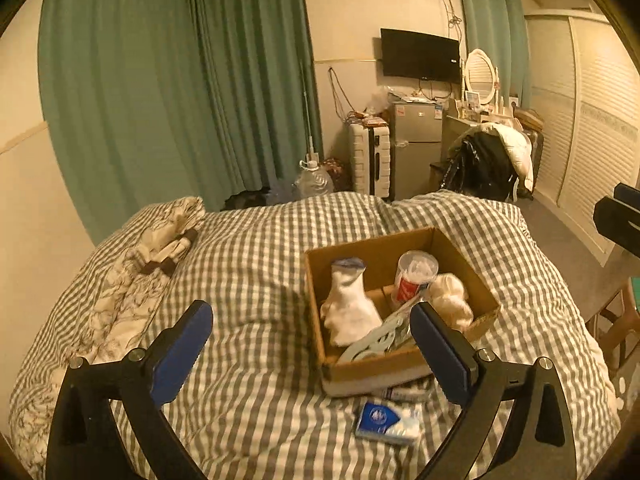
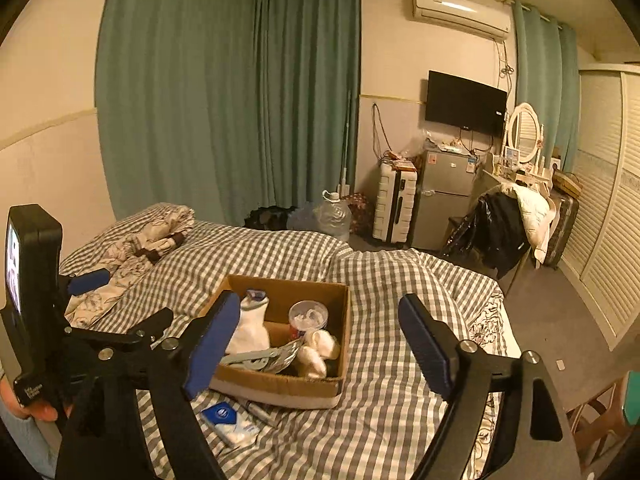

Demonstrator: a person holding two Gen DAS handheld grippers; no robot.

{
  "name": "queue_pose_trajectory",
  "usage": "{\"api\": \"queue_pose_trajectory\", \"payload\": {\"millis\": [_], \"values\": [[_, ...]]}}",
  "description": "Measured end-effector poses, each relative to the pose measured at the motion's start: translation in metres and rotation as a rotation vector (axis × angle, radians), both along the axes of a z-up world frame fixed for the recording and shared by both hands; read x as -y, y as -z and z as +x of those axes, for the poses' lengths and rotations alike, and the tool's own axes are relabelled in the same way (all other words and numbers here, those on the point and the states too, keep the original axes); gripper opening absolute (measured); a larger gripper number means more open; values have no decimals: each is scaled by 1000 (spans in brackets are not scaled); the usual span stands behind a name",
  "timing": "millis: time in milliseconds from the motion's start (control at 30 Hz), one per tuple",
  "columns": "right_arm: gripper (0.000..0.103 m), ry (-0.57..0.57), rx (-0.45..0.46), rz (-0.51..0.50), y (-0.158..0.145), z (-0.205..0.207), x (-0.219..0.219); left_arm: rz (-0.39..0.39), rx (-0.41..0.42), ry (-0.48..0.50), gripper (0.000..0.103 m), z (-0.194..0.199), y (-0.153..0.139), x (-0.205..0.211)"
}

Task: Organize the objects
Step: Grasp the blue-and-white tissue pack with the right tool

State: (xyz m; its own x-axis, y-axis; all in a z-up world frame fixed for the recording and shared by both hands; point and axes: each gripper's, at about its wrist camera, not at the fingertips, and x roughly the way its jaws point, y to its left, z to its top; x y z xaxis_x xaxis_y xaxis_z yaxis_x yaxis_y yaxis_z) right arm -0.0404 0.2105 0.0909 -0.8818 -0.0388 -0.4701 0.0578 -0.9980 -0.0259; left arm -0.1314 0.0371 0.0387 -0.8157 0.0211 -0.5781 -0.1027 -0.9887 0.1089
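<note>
- Two grippers hover above a checked bed (image 1: 260, 248), angled down toward a cardboard box (image 1: 372, 372).
- Left gripper (image 1: 312, 356): jaws spread wide, holding nothing.
- Right gripper (image 2: 316, 344): jaws apart, empty.
- Box sits open-topped on the quilt, holding a white sock (image 1: 348, 304) upright and a cup (image 1: 414, 276).
- Blue tissue pack (image 1: 386, 422) lies just before the box.

I'm looking into a lived-in bedroom at home: a bed (image 2: 280, 252) under a grey checked duvet fills the near view, green curtains (image 2: 224, 92) hang on the far left, and a wall television (image 2: 466, 102), small fridge (image 2: 444, 196), suitcase (image 2: 394, 208) and dressing mirror (image 2: 524, 132) line the far wall.
</note>
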Motion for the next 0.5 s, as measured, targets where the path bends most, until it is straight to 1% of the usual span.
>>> {"api": "queue_pose_trajectory", "payload": {"millis": [100, 233, 367, 500], "values": [[89, -14, 13, 2, 10, 10, 9, 4, 16, -26, 103, 9, 14, 14], [90, -32, 66, 5, 42, 12, 24, -5, 64, -65, 103, 13, 43, 30], [90, -46, 191, 5, 93, -7, 39, -19, 125, -93, 103, 9, 77, 41], [90, -86, 300, -20, 139, -28, 53, -60, 174, -114, 103, 3, 108, 45]]}}
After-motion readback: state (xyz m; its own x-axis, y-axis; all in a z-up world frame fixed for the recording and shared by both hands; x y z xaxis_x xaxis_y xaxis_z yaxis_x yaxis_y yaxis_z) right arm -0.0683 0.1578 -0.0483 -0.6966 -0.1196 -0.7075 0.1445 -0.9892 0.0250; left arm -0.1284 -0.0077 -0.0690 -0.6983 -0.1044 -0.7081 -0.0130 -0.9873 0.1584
